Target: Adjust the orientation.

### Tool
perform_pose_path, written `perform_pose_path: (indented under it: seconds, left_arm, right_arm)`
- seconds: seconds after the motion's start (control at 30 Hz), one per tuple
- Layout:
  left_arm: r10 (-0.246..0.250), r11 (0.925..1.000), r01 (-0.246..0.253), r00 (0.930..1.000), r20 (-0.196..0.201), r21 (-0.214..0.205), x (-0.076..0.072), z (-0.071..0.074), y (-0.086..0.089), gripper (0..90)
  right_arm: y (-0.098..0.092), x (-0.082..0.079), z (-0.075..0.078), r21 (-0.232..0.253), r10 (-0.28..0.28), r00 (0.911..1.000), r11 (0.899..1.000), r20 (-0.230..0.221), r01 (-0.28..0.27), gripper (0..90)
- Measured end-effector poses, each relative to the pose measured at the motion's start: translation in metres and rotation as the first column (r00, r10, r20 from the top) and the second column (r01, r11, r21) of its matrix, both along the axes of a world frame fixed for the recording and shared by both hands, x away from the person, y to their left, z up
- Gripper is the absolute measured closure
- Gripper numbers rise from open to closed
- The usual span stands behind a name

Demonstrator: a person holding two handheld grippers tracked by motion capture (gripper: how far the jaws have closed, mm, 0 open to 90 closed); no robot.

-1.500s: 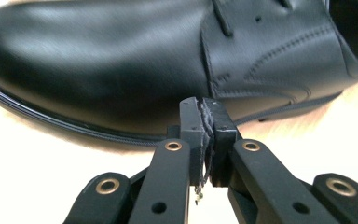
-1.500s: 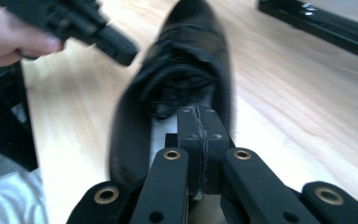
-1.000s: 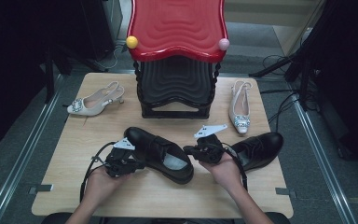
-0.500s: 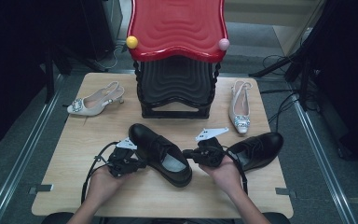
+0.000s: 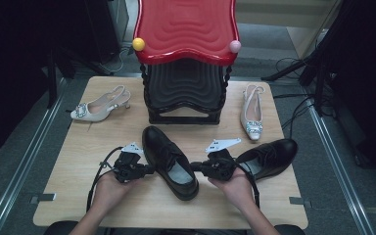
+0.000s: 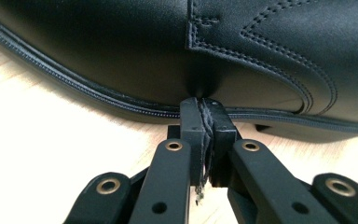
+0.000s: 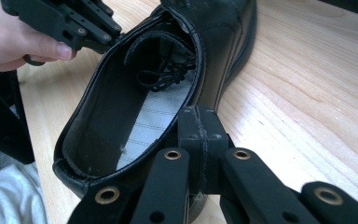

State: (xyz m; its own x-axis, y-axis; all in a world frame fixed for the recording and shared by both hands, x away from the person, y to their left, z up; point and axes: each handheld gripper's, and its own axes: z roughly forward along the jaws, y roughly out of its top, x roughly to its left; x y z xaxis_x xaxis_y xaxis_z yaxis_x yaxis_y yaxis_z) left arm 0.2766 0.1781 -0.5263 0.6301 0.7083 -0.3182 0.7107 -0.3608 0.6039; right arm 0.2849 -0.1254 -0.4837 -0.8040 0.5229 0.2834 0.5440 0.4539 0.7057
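Black leather fills my left claw's view: the shoe lies on the bench in front of the rack, toe pointing away and to the left, heel toward me. My left claw has its jaws pressed together with nothing between them, the tips butted against the shoe's side just above the welt, where they dimple the leather. My right claw is likewise pressed together and empty, its tips against the outer side of the shoe near the opening, where laces lie loose on the grey insole. From above, the two claws flank the shoe, left claw on one side, right claw on the other, each hand behind its claw. A second black shoe lies just right of my right hand. Two pale heels sit farther back, one either side of the rack.
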Motion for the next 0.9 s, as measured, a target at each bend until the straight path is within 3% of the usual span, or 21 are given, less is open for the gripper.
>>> perform_pose_path:
  seconds: [0.57, 0.8, 0.9]
  left_arm:
    - [0.004, 1.0, -0.004, 1.0, 0.002, 0.001, 0.015, 0.0, -0.004, 87.4]
    - [0.019, 0.9995, -0.019, 0.9998, -0.001, -0.025, 0.021, -0.002, -0.004, 86.7]
    - [0.008, 0.9999, -0.008, 1.0, 0.001, -0.007, 0.024, 0.0, -0.005, 85.7]
  right_arm:
    - [0.002, -0.011, -0.003, 0.022, 0.004, 1.0, 1.0, -0.006, -0.004, 90.0]
    - [0.004, -0.016, -0.003, 0.03, 0.019, 0.9997, 0.999, -0.017, -0.019, 90.0]
    - [0.003, -0.017, -0.003, 0.03, 0.022, 0.9996, 0.999, -0.015, -0.022, 90.0]
